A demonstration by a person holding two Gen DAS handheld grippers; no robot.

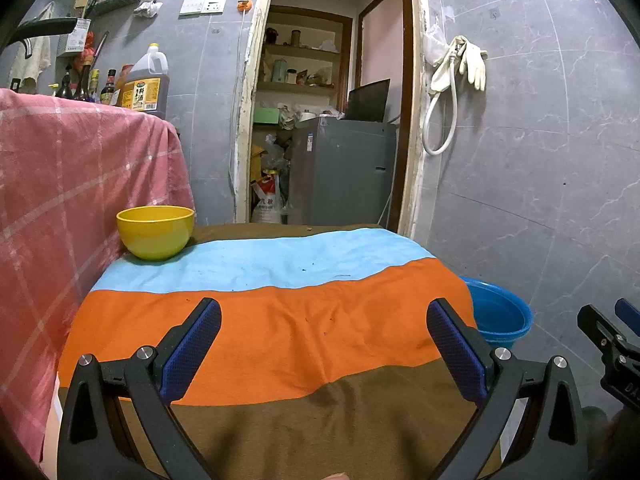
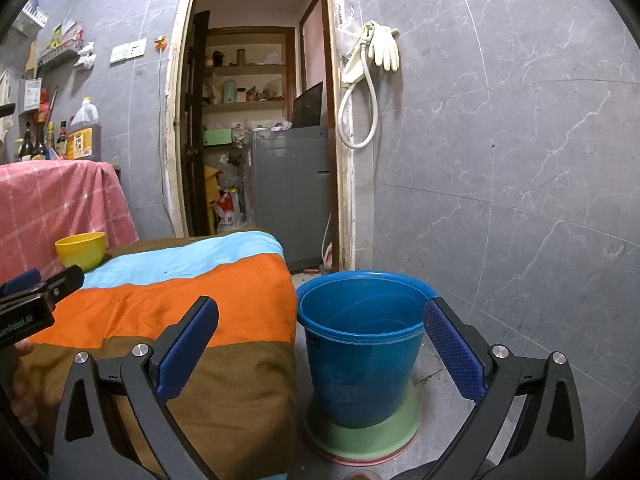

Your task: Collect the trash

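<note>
A blue bucket (image 2: 360, 352) stands on the floor right of the low table, on a green lid; its rim shows in the left wrist view (image 1: 500, 316). A yellow bowl (image 1: 155, 232) sits at the table's far left corner, also in the right wrist view (image 2: 81, 249). The table wears a striped cloth of light blue, orange and brown (image 1: 280, 336). My left gripper (image 1: 324, 344) is open and empty over the orange stripe. My right gripper (image 2: 320, 344) is open and empty, in front of the bucket and the table's right edge. I see no loose trash on the cloth.
A pink checked cloth (image 1: 60, 200) covers a higher counter at left, with bottles and a big oil jug (image 1: 146, 84) on it. A doorway behind shows a grey washing machine (image 1: 344, 168). Gloves and a hose (image 1: 456, 76) hang on the grey tiled wall.
</note>
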